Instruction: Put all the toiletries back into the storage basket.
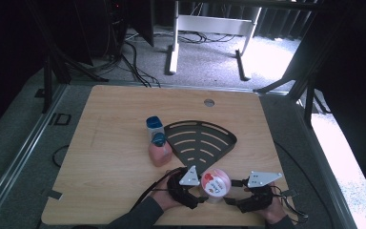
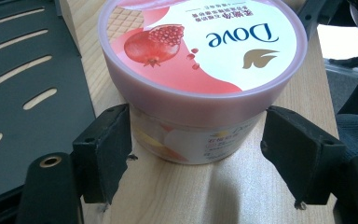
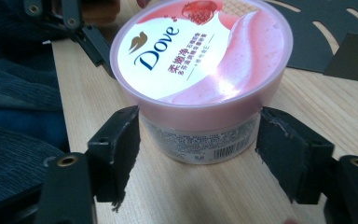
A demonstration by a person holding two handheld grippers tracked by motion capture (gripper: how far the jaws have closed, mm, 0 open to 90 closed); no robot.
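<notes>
Two grippers flank one pink tub (image 1: 216, 183) near the front edge of a wooden table (image 1: 109, 152). Its lid reads "Dove" in dark blue beside a gold bird mark, with a pomegranate picture and lines of Chinese characters; small print and a barcode run round the side. Left of the tub, the left gripper (image 1: 194, 191) has its jaws spread, one on each side of the tub's lower wall; whether the pads touch it cannot be told. Right of the tub, the right gripper (image 1: 232, 192) likewise stands with jaws spread around the tub, a thin gap showing at the pads. Both forearms enter from the near edge, hands low and level on the table. Behind the tub lies a black slotted fan-shaped rack (image 1: 201, 140), with a pink bottle (image 1: 159, 150) and a blue-capped bottle (image 1: 154, 126) at its left. Grey carpet, cables and a white desk frame lie beyond the table.
</notes>
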